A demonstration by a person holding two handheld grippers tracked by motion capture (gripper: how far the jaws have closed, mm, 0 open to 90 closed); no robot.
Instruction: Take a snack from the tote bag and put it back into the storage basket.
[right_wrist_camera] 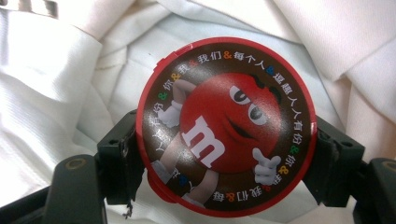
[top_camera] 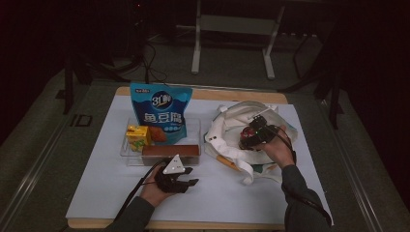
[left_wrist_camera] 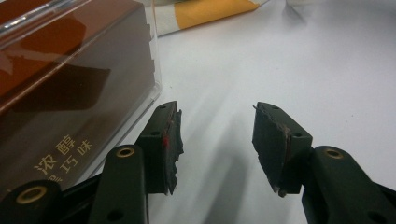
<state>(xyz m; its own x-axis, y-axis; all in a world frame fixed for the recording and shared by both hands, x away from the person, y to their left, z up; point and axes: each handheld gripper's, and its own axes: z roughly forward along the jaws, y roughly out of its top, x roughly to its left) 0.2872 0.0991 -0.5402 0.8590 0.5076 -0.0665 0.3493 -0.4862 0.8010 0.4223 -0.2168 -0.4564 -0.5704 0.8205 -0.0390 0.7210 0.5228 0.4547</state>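
My right gripper [top_camera: 251, 137] hangs over the open white cloth bag [top_camera: 227, 126] at the table's right, shut on a round red candy tub [right_wrist_camera: 226, 126] whose lid bears a red cartoon figure; the tub [top_camera: 248, 133] sits between the two jaws, with white cloth behind it. My left gripper [left_wrist_camera: 217, 144] rests low near the table's front, jaws apart with nothing between them. Just left of it stands a clear plastic bin [left_wrist_camera: 152, 93] with a brown chocolate box [left_wrist_camera: 70, 102] inside. In the high view the left gripper [top_camera: 186, 176] lies just in front of that brown box [top_camera: 170, 152].
The clear bin [top_camera: 124, 151] also holds a yellow juice carton [top_camera: 137, 137] and a tall blue snack pouch [top_camera: 161, 112]. A white mat [top_camera: 106, 183] covers the wooden table. The bag's yellow-striped strap [left_wrist_camera: 205, 11] lies ahead of the left gripper. A metal frame stands on the floor beyond the table.
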